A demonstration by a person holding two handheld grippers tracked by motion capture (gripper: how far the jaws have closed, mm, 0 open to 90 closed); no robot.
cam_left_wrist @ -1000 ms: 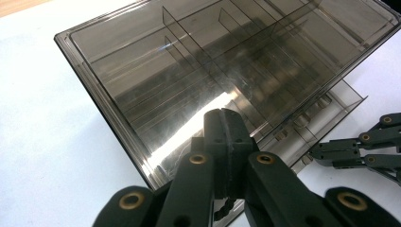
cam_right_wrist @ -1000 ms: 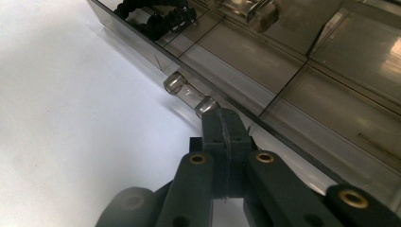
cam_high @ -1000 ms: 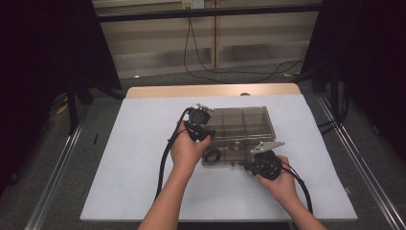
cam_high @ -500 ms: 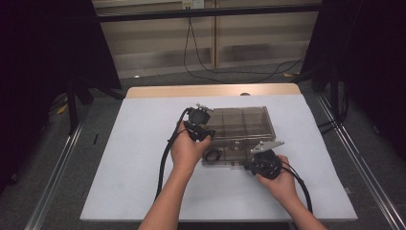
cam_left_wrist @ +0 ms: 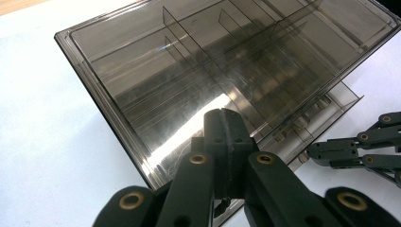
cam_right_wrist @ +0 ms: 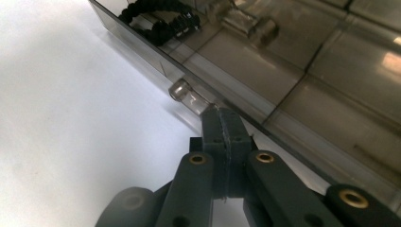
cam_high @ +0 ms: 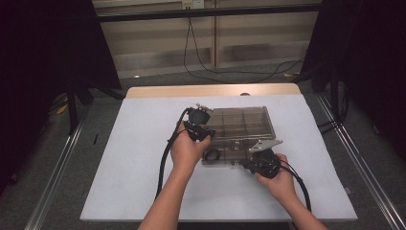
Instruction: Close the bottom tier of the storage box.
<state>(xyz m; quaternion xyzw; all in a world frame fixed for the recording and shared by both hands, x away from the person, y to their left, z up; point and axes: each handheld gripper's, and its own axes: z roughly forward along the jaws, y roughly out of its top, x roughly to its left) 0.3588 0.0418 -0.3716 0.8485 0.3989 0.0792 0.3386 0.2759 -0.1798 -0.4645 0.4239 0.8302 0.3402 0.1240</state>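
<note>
A smoky clear compartment box sits mid-table with its lid (cam_high: 242,122) (cam_left_wrist: 156,80) tilted up over the base (cam_high: 230,157) (cam_right_wrist: 331,80). At the lid's left edge, my left gripper (cam_high: 209,130) (cam_left_wrist: 222,120) is shut, its tips against the lid; whether they pinch it I cannot tell. My right gripper (cam_high: 245,166) (cam_right_wrist: 220,116) is shut too, tips touching the base's front rim beside a clear latch nub (cam_right_wrist: 187,94). A black ring-shaped part (cam_high: 212,154) (cam_right_wrist: 156,19) lies in a front compartment.
The box rests on a white table (cam_high: 139,158) with a wooden strip (cam_high: 191,90) along the far edge. Black cables trail from both grippers toward the near edge. Dark curtains and metal rails flank the table.
</note>
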